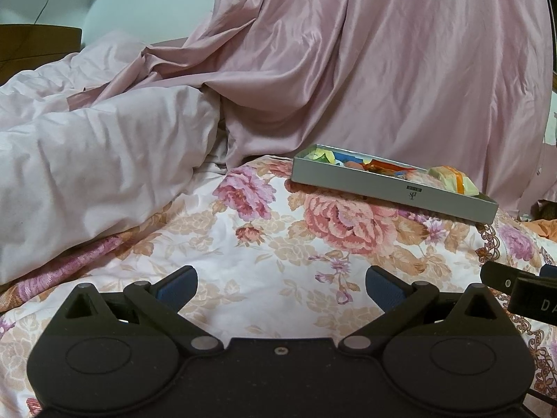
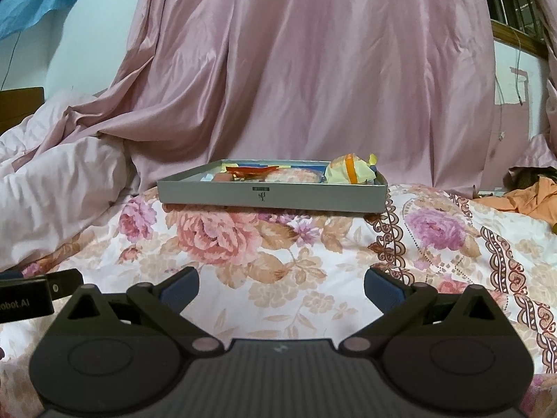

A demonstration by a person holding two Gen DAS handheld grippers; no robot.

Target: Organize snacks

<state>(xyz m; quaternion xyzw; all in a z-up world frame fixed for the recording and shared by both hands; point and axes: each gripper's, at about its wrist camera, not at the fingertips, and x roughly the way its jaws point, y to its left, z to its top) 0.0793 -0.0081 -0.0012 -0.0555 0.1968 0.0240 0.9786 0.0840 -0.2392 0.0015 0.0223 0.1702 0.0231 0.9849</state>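
A shallow grey box (image 1: pixel 390 183) (image 2: pixel 271 195) lies on the flowered bedsheet (image 1: pixel 271 244) (image 2: pixel 278 254), ahead of both grippers. It holds several wrapped snacks: red and blue packets (image 2: pixel 254 170) (image 1: pixel 379 165) and a pale yellow packet with an orange band (image 1: pixel 452 178) (image 2: pixel 351 170) at its right end. My left gripper (image 1: pixel 281 287) is open and empty, low over the sheet, short of the box. My right gripper (image 2: pixel 281 287) is open and empty too, facing the box's long side. Part of the right gripper shows at the right edge of the left wrist view (image 1: pixel 522 289).
A pink satin cloth (image 1: pixel 365 52) (image 2: pixel 296 69) hangs behind the box. A bunched pale pink duvet (image 1: pixel 87 160) (image 2: pixel 52 188) lies at the left. An orange cloth (image 2: pixel 525 198) lies at the right. A window frame (image 2: pixel 515 31) is at the upper right.
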